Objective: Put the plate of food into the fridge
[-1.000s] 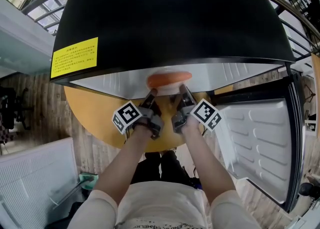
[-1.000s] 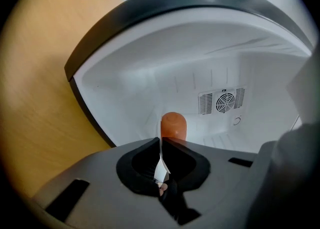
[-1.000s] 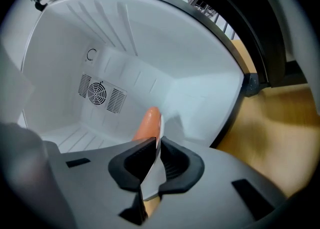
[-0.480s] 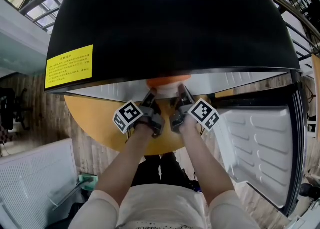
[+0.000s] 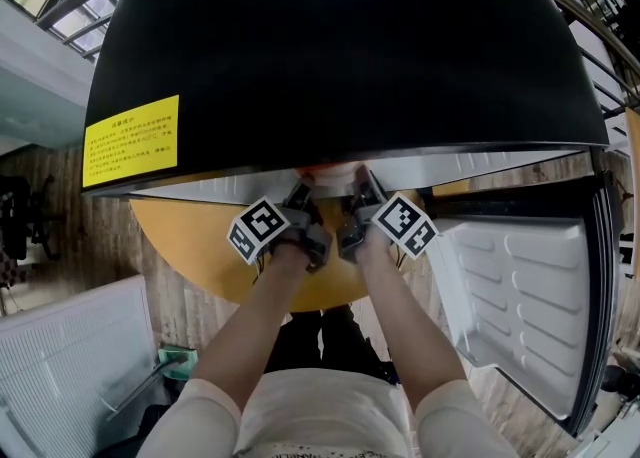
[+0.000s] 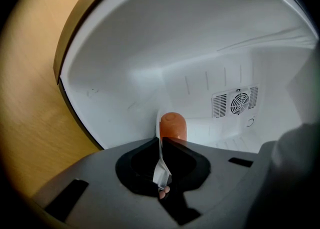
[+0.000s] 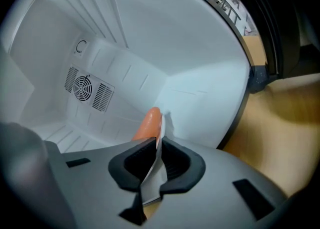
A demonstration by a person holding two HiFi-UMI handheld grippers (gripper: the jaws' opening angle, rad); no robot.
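Head view looks down my forearms to both tongs, held side by side at the mouth of the open fridge (image 5: 340,46). Its black top hides most of what I carry. The door (image 5: 530,286) hangs open at 3 o'clock, and the round yellow counter (image 5: 190,236) shows beneath the fridge body.

The left tongs (image 5: 300,191) and the right tongs (image 5: 362,184) are each pinched on the near rim of the plate. In the left gripper view the tongs (image 6: 161,148) clamp the thin white plate (image 6: 162,170) edge-on between the dark pads. The right gripper view shows the same: the tongs (image 7: 157,155) are pressed onto the rim of the plate (image 7: 152,180).

The plate reaches away from both tongs toward 12 o'clock and already sits inside the white compartment (image 6: 125,63). On it lies the food (image 6: 172,125), an orange, rounded piece just past the pads, also seen in the right gripper view (image 7: 148,123). From above, only an orange sliver (image 5: 325,168) shows under the fridge's front edge. Its long axis seems to run 9 to 3 o'clock, across the gap between my hands.

The fan grille (image 6: 235,104) on the back wall lies well beyond the plate. Neither hand is nearer, since both grip the same near edge. I judge the next move needs a level push toward 12 o'clock and a lowering onto the floor of the compartment. I cannot tell whether the plate's underside touches that floor yet.
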